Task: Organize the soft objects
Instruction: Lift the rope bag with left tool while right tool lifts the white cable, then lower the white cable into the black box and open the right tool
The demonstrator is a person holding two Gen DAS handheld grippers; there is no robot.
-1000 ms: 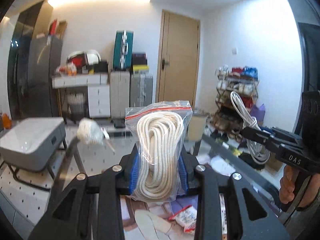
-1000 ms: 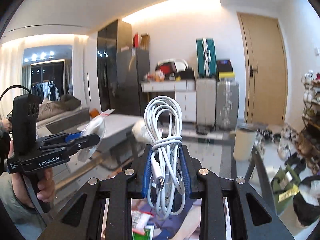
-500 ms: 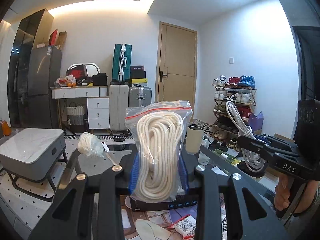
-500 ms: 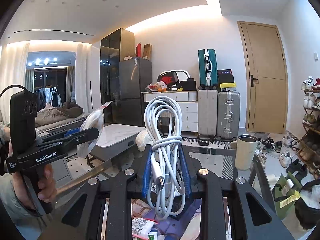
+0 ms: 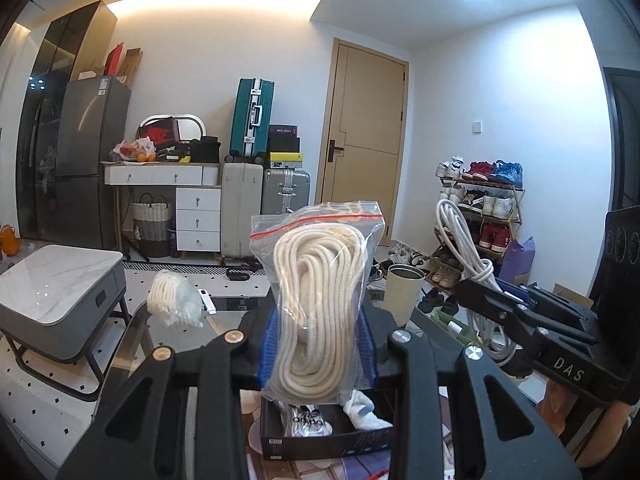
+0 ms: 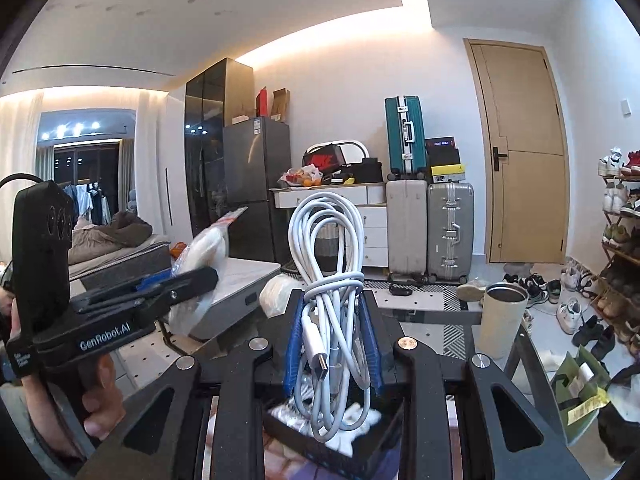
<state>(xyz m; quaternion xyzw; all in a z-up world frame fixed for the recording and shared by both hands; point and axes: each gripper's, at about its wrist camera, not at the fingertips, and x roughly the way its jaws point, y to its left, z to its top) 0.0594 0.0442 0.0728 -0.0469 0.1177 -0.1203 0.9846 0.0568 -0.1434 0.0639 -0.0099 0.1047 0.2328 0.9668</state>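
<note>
My left gripper (image 5: 318, 344) is shut on a clear zip bag of coiled cream rope (image 5: 316, 304), held upright above a black box (image 5: 324, 436) with white socks in it. My right gripper (image 6: 332, 344) is shut on a coiled white USB cable (image 6: 326, 280), held upright over the same black box (image 6: 332, 444). Each gripper shows in the other's view: the right one (image 5: 520, 312) at the right with its cable (image 5: 460, 248), the left one (image 6: 172, 292) at the left with its bag (image 6: 204, 248).
A second bagged rope coil (image 5: 174, 300) lies on the glass table (image 5: 132, 344). A beige cup (image 5: 402, 292) stands at the table's far edge. A grey side table (image 5: 60, 292) stands left, a shoe rack (image 5: 480, 216) right, suitcases (image 5: 252, 120) behind.
Both grippers have tilted up and risen with their loads. The black box with socks has come into view under them.
</note>
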